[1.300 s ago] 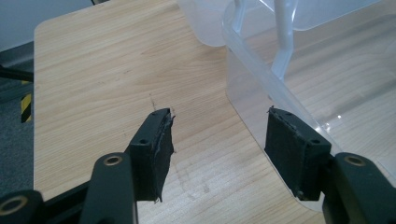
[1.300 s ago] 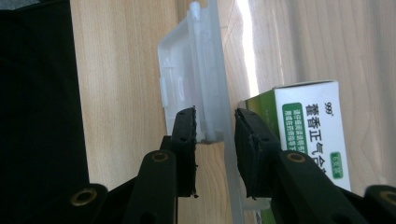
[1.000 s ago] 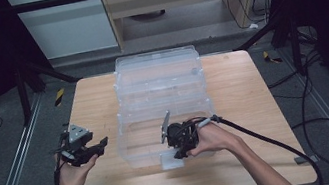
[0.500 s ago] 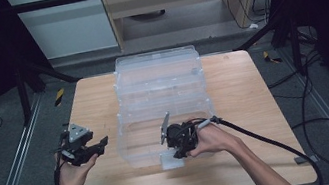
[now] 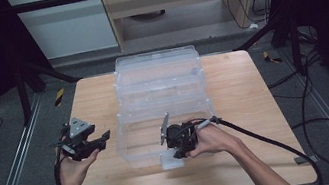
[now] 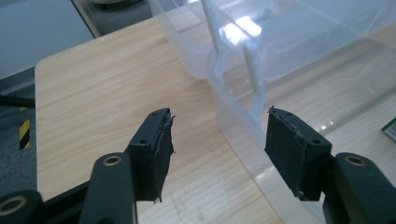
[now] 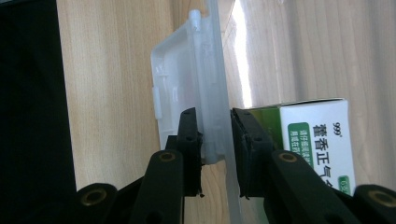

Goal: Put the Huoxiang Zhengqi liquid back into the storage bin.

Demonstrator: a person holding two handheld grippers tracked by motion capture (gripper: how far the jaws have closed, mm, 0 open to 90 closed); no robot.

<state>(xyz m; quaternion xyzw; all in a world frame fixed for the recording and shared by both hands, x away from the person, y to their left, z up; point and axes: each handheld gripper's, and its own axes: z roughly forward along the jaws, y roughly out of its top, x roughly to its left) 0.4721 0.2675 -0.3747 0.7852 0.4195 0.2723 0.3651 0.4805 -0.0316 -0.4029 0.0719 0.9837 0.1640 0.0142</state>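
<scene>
The wooden table (image 5: 92,99) carries a big clear plastic container (image 5: 159,73), its stepped tiers running from the far edge toward the person's edge. Its nearest tier (image 5: 141,147) sits close to the near edge, a little right of the middle. Inside that tier, seen from the right gripper view, lies a white-and-green medicine box (image 7: 317,135), just behind the front wall.

Almost nothing has changed over the last second. Both hands sit where they were and the container has not shifted. The right jaws have at most tightened a hair. I read that as a grip being settled before the real move, probably pulling the catch free.

That catch is the small translucent latch flap (image 7: 187,74) on the near tier's front wall, hanging at the near edge (image 5: 171,161). The right gripper (image 5: 179,153) comes down on it from above. Its jaws (image 7: 215,126) are clamped on it, one pad on the flap's outer face and the other on the inner side of the wall.

The left gripper (image 5: 104,137) is held off the container's left side, near the table's left edge, aimed at the container's corner. Its jaws (image 6: 217,135) stand wide apart with nothing between them.
</scene>
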